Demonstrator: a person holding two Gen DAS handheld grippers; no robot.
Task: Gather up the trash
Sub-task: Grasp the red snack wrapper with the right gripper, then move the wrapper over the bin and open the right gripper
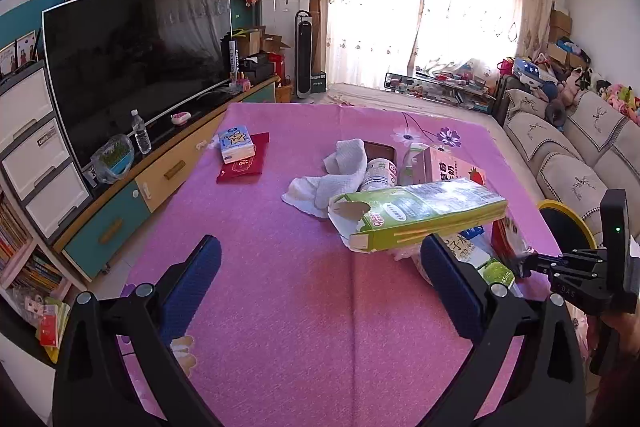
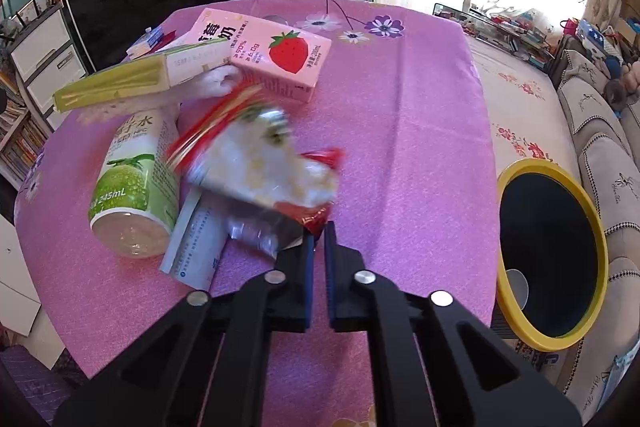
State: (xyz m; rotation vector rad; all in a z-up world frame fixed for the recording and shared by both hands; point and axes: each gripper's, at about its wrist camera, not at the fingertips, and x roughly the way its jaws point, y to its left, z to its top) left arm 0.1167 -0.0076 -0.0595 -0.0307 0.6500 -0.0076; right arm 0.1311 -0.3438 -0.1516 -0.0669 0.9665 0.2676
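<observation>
A trash pile lies on the pink tablecloth (image 1: 280,307): a long green carton (image 1: 416,211), a pink strawberry milk carton (image 2: 276,55), a green drink bottle (image 2: 136,187), a white can (image 1: 380,173), a crumpled white cloth (image 1: 332,179). My right gripper (image 2: 319,233) is shut on the corner of a red-and-clear snack wrapper (image 2: 264,163), which is blurred with motion and lifted over the pile. The right gripper also shows in the left wrist view (image 1: 524,265). My left gripper (image 1: 320,267) is open and empty, in front of the green carton.
A yellow-rimmed black bin (image 2: 552,251) stands right of the table, beside the sofa (image 1: 572,163). A tissue pack (image 1: 237,143) on a red envelope lies at the table's far left. A TV (image 1: 136,67) on a cabinet runs along the left.
</observation>
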